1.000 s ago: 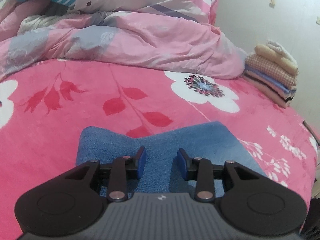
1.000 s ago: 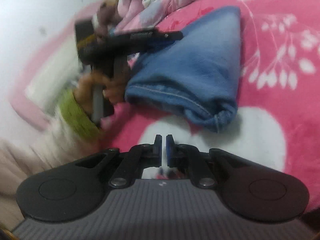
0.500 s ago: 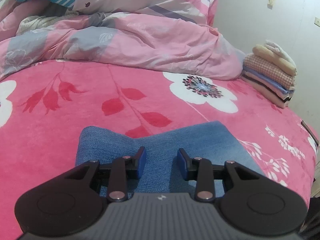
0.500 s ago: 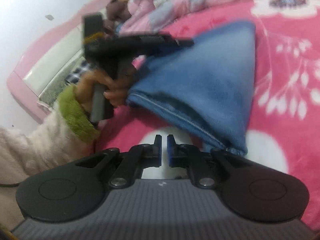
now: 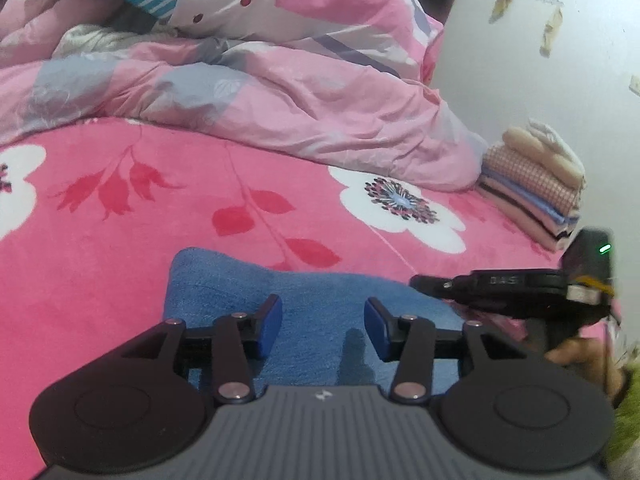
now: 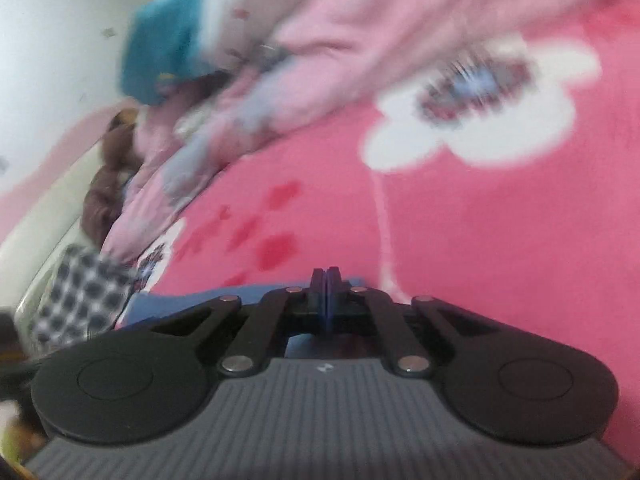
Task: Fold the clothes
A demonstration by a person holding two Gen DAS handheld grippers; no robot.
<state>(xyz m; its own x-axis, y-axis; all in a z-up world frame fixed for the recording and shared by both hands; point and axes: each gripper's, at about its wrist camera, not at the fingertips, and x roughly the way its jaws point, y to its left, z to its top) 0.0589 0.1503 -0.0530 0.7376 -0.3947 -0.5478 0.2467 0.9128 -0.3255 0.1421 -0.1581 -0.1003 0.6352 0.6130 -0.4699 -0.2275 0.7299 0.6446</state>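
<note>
A folded blue denim garment (image 5: 320, 300) lies on the pink flowered bedspread (image 5: 120, 272). My left gripper (image 5: 322, 326) hovers just over it; its jaws are opening and the blue pads (image 5: 270, 324) pinch nothing. From the right, my right gripper (image 5: 420, 281) reaches in side-on, its tip at the garment's right edge, with a hand (image 5: 580, 360) on its grip. The right wrist view is blurred. There the right gripper (image 6: 327, 292) is shut, pads together with nothing seen between them, and a strip of the blue garment (image 6: 240, 300) shows behind its fingers.
A crumpled pink duvet (image 5: 280, 92) fills the back of the bed. A stack of folded clothes (image 5: 532, 200) sits at the far right by the white wall (image 5: 540, 60). A checked cloth (image 6: 80, 292) and a brown bundle (image 6: 108, 184) lie at the bed's left edge.
The left jaws have spread wider over the garment. The right gripper has swung fast to the garment's edge and now shows in the left wrist view; its own view has lost the left hand.
</note>
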